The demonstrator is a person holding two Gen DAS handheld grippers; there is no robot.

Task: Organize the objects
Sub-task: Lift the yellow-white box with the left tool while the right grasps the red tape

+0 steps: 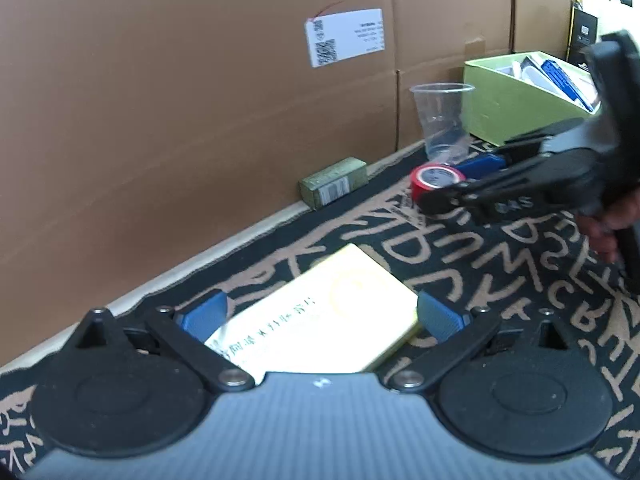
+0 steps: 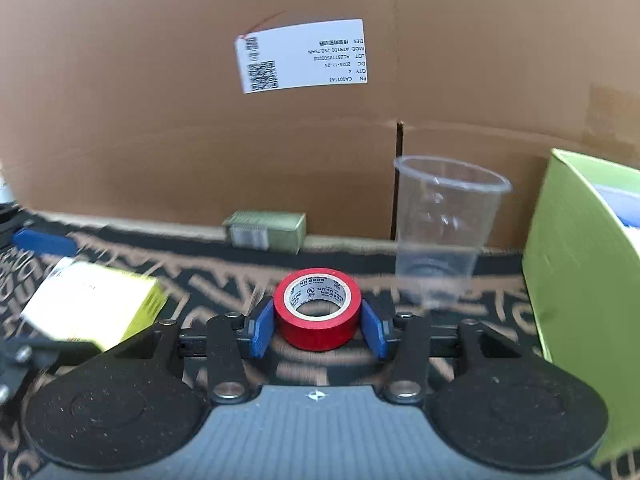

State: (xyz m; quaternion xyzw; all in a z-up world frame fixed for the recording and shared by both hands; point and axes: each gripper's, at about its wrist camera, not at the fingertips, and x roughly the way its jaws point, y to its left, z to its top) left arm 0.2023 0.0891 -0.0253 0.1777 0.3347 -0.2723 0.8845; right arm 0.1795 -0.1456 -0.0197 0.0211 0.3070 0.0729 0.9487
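My left gripper [image 1: 320, 316] is open around a pale yellow box [image 1: 320, 320] that lies on the patterned mat; its blue pads sit at the box's two sides with small gaps. The box also shows in the right wrist view [image 2: 92, 304]. My right gripper [image 2: 318, 326] has its blue pads against both sides of a red tape roll [image 2: 318, 308] on the mat. The roll also shows in the left wrist view [image 1: 434, 182], with the right gripper [image 1: 476, 192] at it.
A clear plastic cup [image 2: 444, 232] stands just behind the roll. A green bin [image 2: 580, 292] with items is at the right. A small olive box [image 2: 266, 232] lies against the cardboard wall [image 2: 200, 120]. The black mat [image 1: 480, 272] covers the table.
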